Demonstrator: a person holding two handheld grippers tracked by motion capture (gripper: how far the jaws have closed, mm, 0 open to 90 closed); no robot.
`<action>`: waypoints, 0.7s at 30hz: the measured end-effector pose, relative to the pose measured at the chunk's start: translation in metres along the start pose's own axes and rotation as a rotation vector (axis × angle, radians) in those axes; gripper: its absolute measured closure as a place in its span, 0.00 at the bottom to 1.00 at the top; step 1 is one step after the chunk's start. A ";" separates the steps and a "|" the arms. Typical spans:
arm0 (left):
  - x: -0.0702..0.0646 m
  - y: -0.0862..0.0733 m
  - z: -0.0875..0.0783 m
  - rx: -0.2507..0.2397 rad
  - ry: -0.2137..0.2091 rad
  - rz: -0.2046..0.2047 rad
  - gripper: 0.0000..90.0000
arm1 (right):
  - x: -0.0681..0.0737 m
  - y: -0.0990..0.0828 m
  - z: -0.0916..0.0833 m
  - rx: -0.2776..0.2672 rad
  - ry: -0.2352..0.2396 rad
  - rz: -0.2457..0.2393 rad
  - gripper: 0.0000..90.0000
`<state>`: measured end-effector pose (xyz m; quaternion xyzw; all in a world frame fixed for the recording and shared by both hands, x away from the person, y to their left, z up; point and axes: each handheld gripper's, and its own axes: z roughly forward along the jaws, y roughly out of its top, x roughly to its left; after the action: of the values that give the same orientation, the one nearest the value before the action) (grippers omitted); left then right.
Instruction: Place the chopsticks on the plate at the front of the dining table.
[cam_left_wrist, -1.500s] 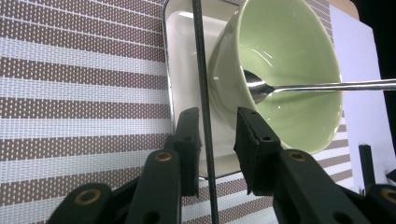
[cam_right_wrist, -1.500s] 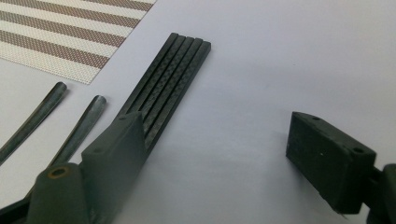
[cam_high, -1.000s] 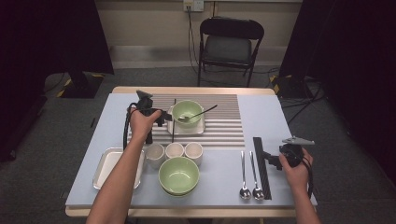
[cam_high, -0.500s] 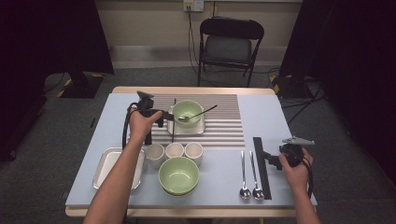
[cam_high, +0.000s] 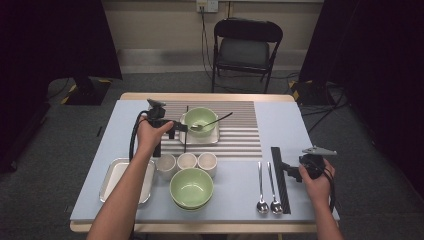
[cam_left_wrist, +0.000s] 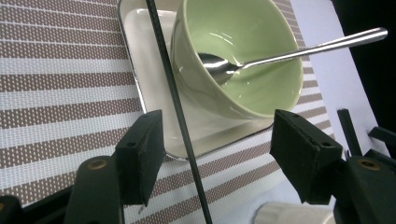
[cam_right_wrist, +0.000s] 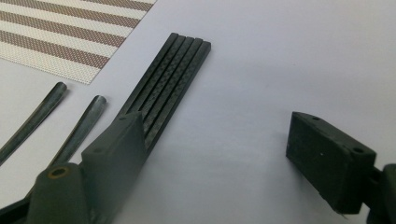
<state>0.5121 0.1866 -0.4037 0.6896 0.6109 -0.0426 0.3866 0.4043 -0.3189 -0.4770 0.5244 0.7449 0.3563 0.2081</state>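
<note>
High view: a person sits at a table laid with a striped placemat (cam_high: 227, 130). The left gripper (cam_high: 176, 127) hovers at the mat's left part, just beside a small green bowl (cam_high: 201, 118) that stands on a white square tray (cam_high: 214, 136) with a spoon (cam_high: 212, 122) resting in it. A single black chopstick (cam_high: 185, 131) lies on the mat directly under that gripper, its long axis running away from the person, alongside the tray's left edge. The right gripper (cam_high: 294, 171) sits well apart at the table's right, beside a bundle of black chopsticks (cam_high: 280, 177) and two spoons (cam_high: 267, 186). Nearer the person stand three white cups (cam_high: 187, 161), a larger green bowl (cam_high: 191, 186) and a metal tray (cam_high: 117, 178).

Left gripper view: the jaws have just been opening and now stand wide, released. The chopstick (cam_left_wrist: 175, 100) lies between them, touching neither pad, and crosses over the tray's corner. The left hand is plainly the nearer to it.

Right gripper view: the jaws gape open over bare table, holding nothing; the chopstick bundle (cam_right_wrist: 169, 79) lies beside the left-hand jaw, pointing away.
</note>
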 end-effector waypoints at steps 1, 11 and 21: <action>0.001 -0.001 0.000 -0.005 -0.002 0.000 0.38 | 0.000 0.000 0.000 0.000 0.000 -0.001 0.21; 0.004 -0.009 -0.003 0.001 0.001 0.040 0.36 | 0.000 0.000 0.000 0.000 0.000 0.000 0.21; 0.002 -0.013 -0.008 -0.012 0.006 0.064 0.29 | 0.000 0.000 0.000 0.001 0.001 0.001 0.21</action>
<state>0.4976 0.1924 -0.4055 0.7066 0.5898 -0.0244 0.3903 0.4044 -0.3190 -0.4770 0.5246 0.7449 0.3562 0.2073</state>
